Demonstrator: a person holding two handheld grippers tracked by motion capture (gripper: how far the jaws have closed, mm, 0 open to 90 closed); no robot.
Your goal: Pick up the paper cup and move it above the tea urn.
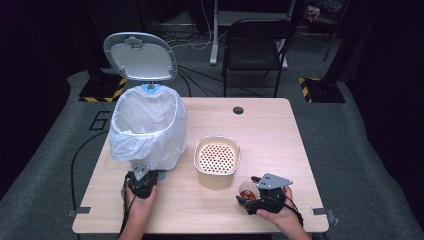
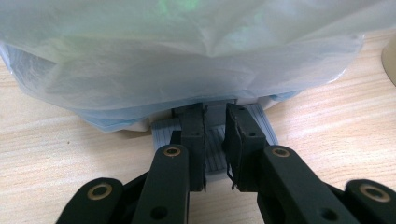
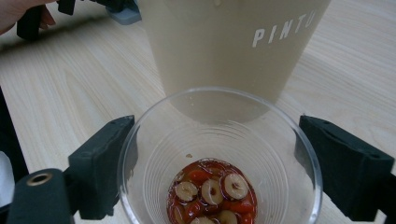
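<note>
Clear plastic cup (image 3: 219, 158) sits gripped in right tongs (image 1: 251, 196) beside the strainer pot (image 1: 216, 161); left tongs (image 2: 215, 140), nearly closed, press the bin pedal (image 2: 212, 140). Dumping probably comes next.

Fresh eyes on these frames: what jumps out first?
The bin at the table's left, white bag draped over its rim and grey lid standing open, with the left claw on its foot pedal. Next, the clear cup between the right claw's jaws, red liquid and sliced fruit in its bottom. Just past it, mid-table, stands a beige tub topped with a perforated strainer.
</note>
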